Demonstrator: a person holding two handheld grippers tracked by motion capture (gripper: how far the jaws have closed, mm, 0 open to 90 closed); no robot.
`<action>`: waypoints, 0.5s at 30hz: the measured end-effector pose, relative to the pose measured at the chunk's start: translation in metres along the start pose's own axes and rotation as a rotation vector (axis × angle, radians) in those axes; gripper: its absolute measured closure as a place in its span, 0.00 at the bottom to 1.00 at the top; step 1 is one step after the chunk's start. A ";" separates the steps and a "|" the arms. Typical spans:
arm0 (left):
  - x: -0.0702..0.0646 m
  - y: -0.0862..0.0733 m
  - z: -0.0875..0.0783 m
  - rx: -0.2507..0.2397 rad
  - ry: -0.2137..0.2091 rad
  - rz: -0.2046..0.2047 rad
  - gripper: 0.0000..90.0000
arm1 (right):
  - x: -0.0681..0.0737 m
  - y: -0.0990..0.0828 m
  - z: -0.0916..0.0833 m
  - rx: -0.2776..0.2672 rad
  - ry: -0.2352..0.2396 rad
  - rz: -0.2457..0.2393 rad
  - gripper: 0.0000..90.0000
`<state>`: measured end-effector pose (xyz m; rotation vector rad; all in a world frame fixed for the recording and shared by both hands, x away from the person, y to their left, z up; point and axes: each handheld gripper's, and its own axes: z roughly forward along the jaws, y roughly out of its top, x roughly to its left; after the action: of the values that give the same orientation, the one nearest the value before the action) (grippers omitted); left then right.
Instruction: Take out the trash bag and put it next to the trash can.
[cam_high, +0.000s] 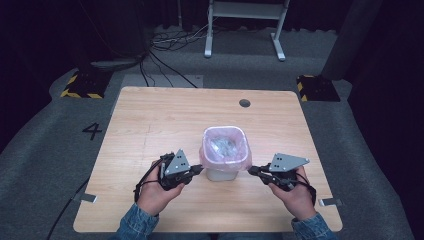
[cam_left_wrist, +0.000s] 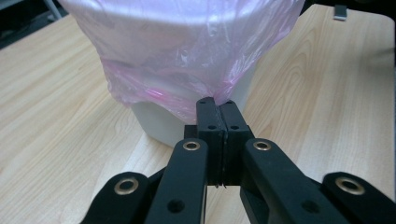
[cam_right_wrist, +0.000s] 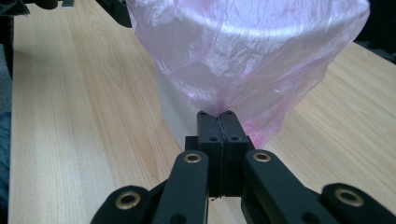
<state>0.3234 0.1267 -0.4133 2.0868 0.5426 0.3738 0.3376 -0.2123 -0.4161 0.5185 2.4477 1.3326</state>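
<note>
A small white bin (cam_high: 222, 173) stands near the middle of the wooden table (cam_high: 150, 120), lined with a thin pink plastic bag (cam_high: 225, 145) folded over its rim. My left gripper (cam_high: 200, 170) is at the bin's left side, shut on the hanging edge of the pink bag (cam_left_wrist: 187, 93), which bunches at the tips of its black fingers (cam_left_wrist: 208, 116). My right gripper (cam_high: 251, 171) is at the bin's right side and pinches the pink bag (cam_right_wrist: 243, 70) the same way, with its fingers (cam_right_wrist: 233, 126) pressed together on the film. Crumpled clear material lies inside the bag.
A round cable hole (cam_high: 244, 103) sits in the table near its far edge. Metal brackets (cam_high: 89, 198) stick out at the table's front corners. Beyond the table are a white stand (cam_high: 245, 25), floor cables (cam_high: 165, 45) and yellow-black striped blocks (cam_high: 82, 85).
</note>
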 end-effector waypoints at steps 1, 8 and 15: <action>-0.001 0.001 -0.002 -0.006 -0.004 0.002 0.99 | 0.001 0.001 -0.002 -0.004 -0.001 -0.003 1.00; -0.008 0.010 -0.013 -0.027 -0.008 0.032 0.99 | 0.011 0.011 -0.016 -0.031 -0.023 -0.024 1.00; -0.010 0.016 -0.028 -0.062 -0.028 0.045 0.99 | 0.022 0.022 -0.031 -0.017 -0.054 -0.046 1.00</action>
<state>0.3055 0.1332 -0.3854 2.0439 0.4627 0.3827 0.3083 -0.2135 -0.3833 0.4851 2.3882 1.3030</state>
